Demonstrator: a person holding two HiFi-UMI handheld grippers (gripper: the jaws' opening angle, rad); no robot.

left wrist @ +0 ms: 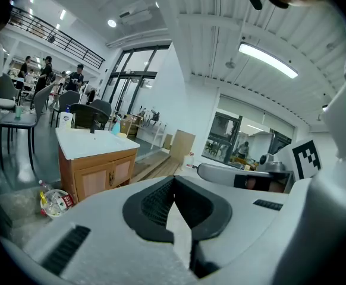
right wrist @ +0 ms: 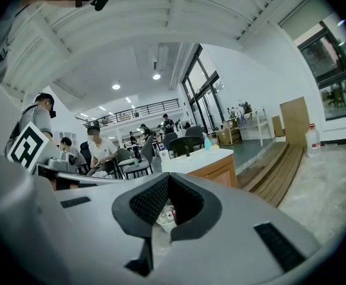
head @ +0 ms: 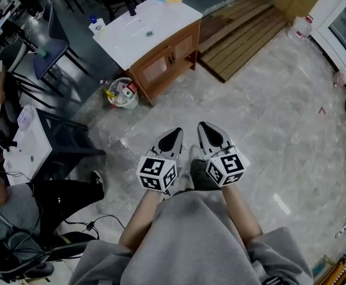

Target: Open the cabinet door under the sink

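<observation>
Close to the person's body, the left gripper (head: pixel 174 136) and right gripper (head: pixel 207 130) sit side by side, each with its fingers closed on nothing. Beyond them lies bare marble floor (head: pixel 262 117). Well apart from both grippers, past a white bin (head: pixel 123 94) of litter, stands the wooden cabinet (head: pixel 168 61) under the white sink counter (head: pixel 131 37), its doors shut.
</observation>
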